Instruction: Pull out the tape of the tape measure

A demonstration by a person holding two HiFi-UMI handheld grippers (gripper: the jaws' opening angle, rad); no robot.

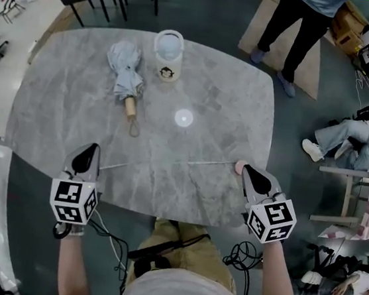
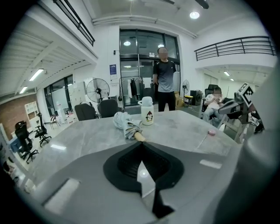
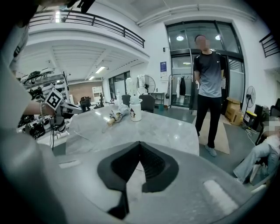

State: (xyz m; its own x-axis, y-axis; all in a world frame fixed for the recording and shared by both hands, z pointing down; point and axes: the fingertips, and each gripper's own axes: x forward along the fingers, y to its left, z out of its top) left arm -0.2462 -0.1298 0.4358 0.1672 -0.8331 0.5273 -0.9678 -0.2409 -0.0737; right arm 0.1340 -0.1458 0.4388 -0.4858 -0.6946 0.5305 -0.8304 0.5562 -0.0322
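Head view: the tape measure's little round pink case (image 1: pixel 240 165) sits near the front edge of the table (image 1: pixel 223 101), at about 4 o'clock on the top; its thin tape (image 1: pixel 169 164) lies pulled out in a straight line, long axis roughly 3 to 9 o'clock, with the case end a touch further from me. The free end reaches the left gripper (image 1: pixel 93 149), while the right gripper (image 1: pixel 248 169) has its tip right against the case. The table is grey veined stone, glossy, with rounded corners; a folded pale fabric umbrella (image 1: pixel 125 69) with a wooden handle lies at 11 o'clock, and a squat white bottle (image 1: pixel 168 54) with a cartoon print stands at 12.

Left gripper view: the black ribbed jaws meet at the tips; a pale strip shows low in the slit between them, so they look pinched on the tape, though it's hard to be sure. The rest of the tape runs off toward 2 o'clock to the pink case (image 2: pixel 211 132).

Right gripper view: jaws are together at the tips with only tabletop showing in the gap; the case isn't visible here, and the tape (image 3: pixel 83 133) is a faint line out at 9 o'clock.
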